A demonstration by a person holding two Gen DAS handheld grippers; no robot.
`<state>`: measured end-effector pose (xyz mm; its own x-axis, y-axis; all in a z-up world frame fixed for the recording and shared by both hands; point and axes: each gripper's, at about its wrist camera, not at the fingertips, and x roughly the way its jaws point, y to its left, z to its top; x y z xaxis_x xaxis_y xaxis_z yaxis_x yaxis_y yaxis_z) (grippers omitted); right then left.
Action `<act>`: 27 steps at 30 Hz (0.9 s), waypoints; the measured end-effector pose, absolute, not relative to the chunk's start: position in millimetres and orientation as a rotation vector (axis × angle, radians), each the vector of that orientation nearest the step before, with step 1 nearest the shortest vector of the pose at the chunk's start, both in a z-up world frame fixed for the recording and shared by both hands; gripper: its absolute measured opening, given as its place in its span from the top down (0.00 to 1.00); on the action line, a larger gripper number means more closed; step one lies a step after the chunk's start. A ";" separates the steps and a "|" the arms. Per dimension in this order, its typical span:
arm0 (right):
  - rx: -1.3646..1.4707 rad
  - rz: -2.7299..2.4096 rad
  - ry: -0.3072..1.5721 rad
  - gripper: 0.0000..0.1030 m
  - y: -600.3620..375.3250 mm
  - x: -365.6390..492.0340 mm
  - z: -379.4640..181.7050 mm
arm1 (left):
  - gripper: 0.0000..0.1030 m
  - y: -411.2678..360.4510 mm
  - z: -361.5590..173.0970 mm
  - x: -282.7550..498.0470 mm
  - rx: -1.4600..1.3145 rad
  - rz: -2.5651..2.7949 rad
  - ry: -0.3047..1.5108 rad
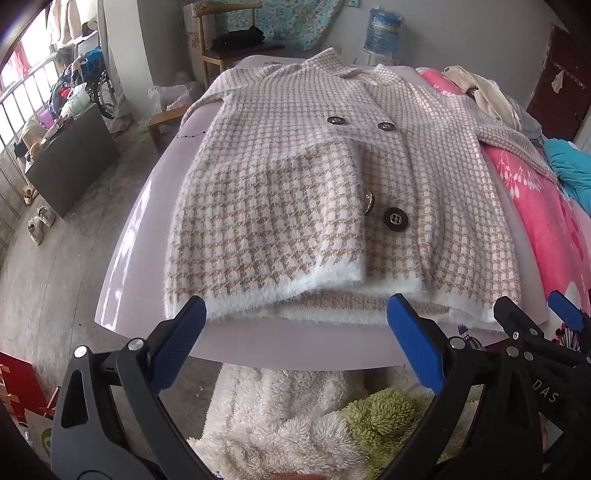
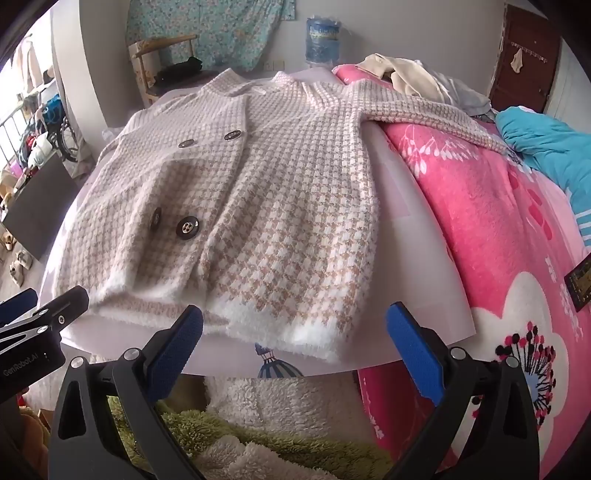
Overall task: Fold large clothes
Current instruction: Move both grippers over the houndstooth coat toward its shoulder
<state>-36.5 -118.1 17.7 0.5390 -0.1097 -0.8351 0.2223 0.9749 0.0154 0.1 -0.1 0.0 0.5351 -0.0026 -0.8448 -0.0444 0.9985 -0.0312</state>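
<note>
The houndstooth coat (image 1: 295,177) lies front up on the pale desk (image 1: 147,229), collar toward the far edge and white fluffy hem (image 2: 295,325) along the near edge. It looks spread out and buttoned, with no fold of the body made. One sleeve (image 2: 436,118) reaches past the desk's right edge onto the pink blanket (image 2: 480,229); the other sleeve drops over the far left corner. Judged from this, both sleeves and the body folds remain.

The left gripper (image 1: 295,332) and right gripper (image 2: 295,332) hover just short of the hem, jaws fully apart, nothing between them.

A cream garment (image 2: 406,77) and a teal cloth (image 2: 546,144) lie near the sleeve end on the blanket and may catch it. Fleece items (image 1: 280,417) sit below the near edge. A water bottle (image 1: 382,33) and wooden chair (image 1: 229,40) stand beyond the far edge, clear of the work.
</note>
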 end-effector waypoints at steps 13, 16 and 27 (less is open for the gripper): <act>0.123 -0.202 0.966 0.06 -117.3 -36.9 20.9 | 0.08 0.0 0.0 0.3 -0.054 0.024 1.005; 0.124 -0.203 0.962 0.06 -117.8 -37.6 21.8 | 0.08 0.2 0.0 0.1 -0.055 0.023 1.005; 0.125 -0.203 0.956 0.06 -117.4 -37.8 24.1 | 0.08 0.1 0.1 0.8 -0.055 0.025 1.002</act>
